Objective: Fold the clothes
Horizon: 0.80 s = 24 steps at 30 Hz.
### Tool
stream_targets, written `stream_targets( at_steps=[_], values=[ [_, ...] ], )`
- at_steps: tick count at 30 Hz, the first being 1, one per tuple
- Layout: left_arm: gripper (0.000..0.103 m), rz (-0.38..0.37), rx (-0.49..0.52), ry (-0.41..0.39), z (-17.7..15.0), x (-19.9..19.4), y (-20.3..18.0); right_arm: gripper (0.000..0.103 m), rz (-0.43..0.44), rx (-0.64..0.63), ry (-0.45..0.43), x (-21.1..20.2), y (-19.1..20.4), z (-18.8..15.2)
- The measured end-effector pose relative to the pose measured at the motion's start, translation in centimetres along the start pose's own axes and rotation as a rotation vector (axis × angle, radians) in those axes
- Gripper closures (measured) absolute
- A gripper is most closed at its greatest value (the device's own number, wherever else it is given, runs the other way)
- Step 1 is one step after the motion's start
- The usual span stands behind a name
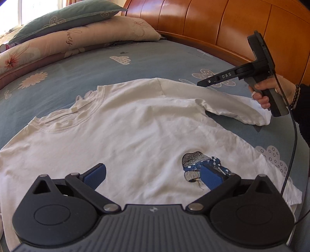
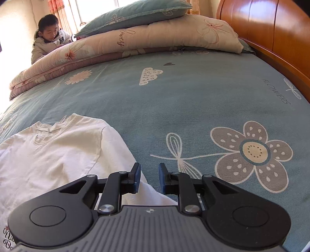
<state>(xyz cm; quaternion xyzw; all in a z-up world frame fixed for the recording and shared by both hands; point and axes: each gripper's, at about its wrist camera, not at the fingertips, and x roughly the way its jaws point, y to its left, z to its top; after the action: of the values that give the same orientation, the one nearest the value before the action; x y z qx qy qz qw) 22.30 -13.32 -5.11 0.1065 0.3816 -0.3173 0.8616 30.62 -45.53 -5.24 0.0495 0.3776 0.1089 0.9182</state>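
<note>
Right up close, the left gripper hangs over the white T-shirt, blue fingers spread wide with nothing between them, just plain cloth below. One pad sits over the small blue-and-grey printed figure on the shirt's chest.

That shirt lies face up and mostly flat on the bed's blue flowered sheet, collar pointing away toward the pillows. Its sleeve stretches out to the side, a little rumpled at the cuff.

Over there, the right gripper comes into the left camera's view, held by a hand with a beaded bracelet and a dark sleeve. Its tip hovers near the shoulder seam, above the sleeve; whether it touches the cloth, I cannot tell from this angle.

Switch to the right wrist view: the right gripper's fingers stand narrowly apart, a slim gap between the pads, and nothing pinched in it. White fabric from the shirt runs underneath the left pad and out of sight below the body, with the sheet's big brown flower print just off to the right.

At the far side, a folded floral quilt carries a teal pillow on top, hard against the curved wooden headboard. Beyond the quilt, a person in a pale padded jacket leans at the far edge of the bed.
</note>
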Motion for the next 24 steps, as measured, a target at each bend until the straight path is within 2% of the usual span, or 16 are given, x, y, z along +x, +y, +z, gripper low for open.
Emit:
stream_targets(
  at_steps=[3,6,11,16,17,19,20,21,24],
  values=[
    [0.001,-0.037,-0.027,0.011,0.9,1.6,-1.0,0.080,-0.010,-0.145,0.012,0.7,1.5,-1.4],
    [0.001,-0.055,-0.034,0.024,1.1,2.7,-1.9,0.079,-0.022,-0.237,0.018,1.3,2.1,-2.5],
    [0.001,-0.062,-0.018,0.051,0.5,3.7,-2.2,0.059,-0.017,-0.258,0.021,1.2,1.2,-2.2],
    [0.001,-0.046,-0.028,0.090,-0.7,4.8,-1.6,0.058,0.033,-0.231,0.081,1.7,-0.1,-1.8],
    [0.001,-0.038,-0.017,0.087,-0.9,4.9,-1.7,0.060,0.044,-0.225,0.093,1.8,-0.2,-1.7],
    [0.001,-0.026,0.007,0.080,-1.2,4.9,-1.9,0.072,0.066,-0.227,0.117,1.8,-0.1,-1.4],
    [0.001,-0.020,0.023,0.078,-1.3,4.9,-2.1,0.088,0.068,-0.240,0.129,1.8,0.2,-1.4],
    [0.001,-0.015,0.035,0.075,-1.4,4.9,-2.2,0.097,0.067,-0.256,0.140,1.7,0.7,-1.3],
    [0.001,-0.019,0.036,0.069,-1.5,4.7,-2.1,0.100,-0.003,-0.325,0.123,1.5,2.0,-1.2]
  ],
)
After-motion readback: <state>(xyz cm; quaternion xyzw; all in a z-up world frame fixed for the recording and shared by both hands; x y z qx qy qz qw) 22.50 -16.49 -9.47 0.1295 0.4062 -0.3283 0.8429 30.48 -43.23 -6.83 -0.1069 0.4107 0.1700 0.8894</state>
